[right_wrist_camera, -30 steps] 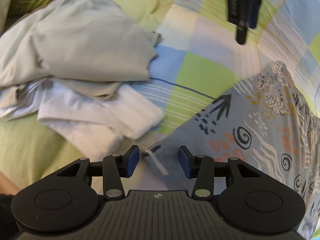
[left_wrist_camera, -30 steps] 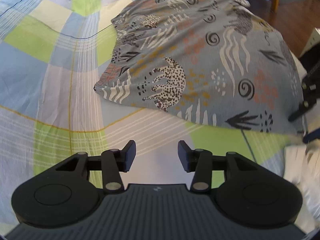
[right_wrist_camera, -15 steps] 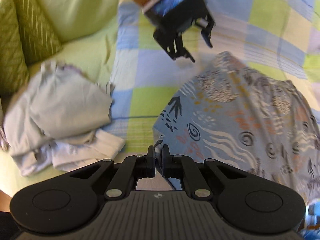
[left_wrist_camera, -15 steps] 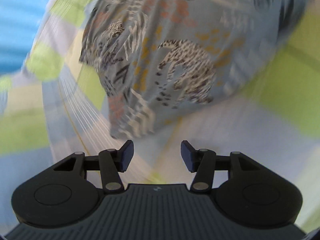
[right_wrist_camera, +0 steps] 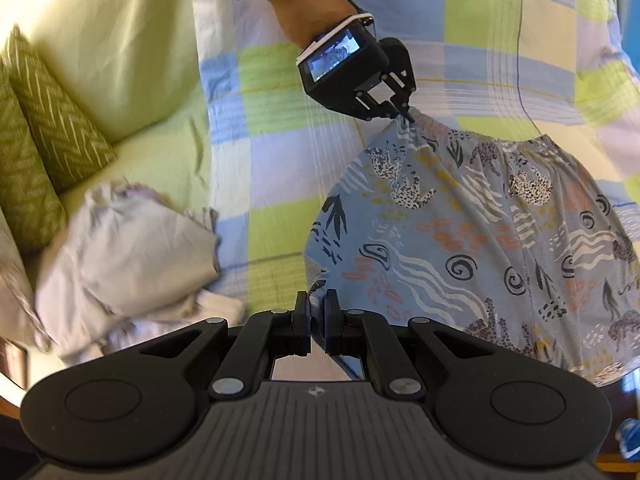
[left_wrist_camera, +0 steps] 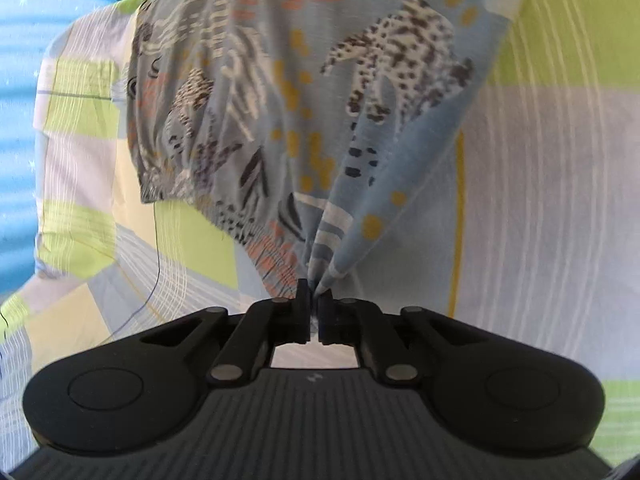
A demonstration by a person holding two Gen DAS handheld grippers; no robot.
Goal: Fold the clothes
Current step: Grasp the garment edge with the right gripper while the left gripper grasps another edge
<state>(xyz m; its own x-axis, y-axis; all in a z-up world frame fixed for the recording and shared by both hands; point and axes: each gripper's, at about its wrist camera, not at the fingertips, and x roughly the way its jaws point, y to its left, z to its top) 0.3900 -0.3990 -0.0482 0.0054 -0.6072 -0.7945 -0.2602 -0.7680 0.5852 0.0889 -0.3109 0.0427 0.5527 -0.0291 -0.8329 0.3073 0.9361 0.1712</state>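
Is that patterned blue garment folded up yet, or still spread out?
Still spread out. The patterned garment lies open across the checked bedspread, each tool pinching one corner.

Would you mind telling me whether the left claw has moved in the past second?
Yes. In the right wrist view the left claw has come down from over the checked sheet to the patterned shorts and shut on their corner.

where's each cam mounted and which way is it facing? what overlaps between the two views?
Left wrist: on the left gripper, facing along its jaws, shut on the patterned garment over the checked bedspread; no body visible.
Right wrist: on the right gripper, jaws shut on another garment corner; shows a hand, the left gripper, grey clothes pile.
Shared: garment, bedspread.
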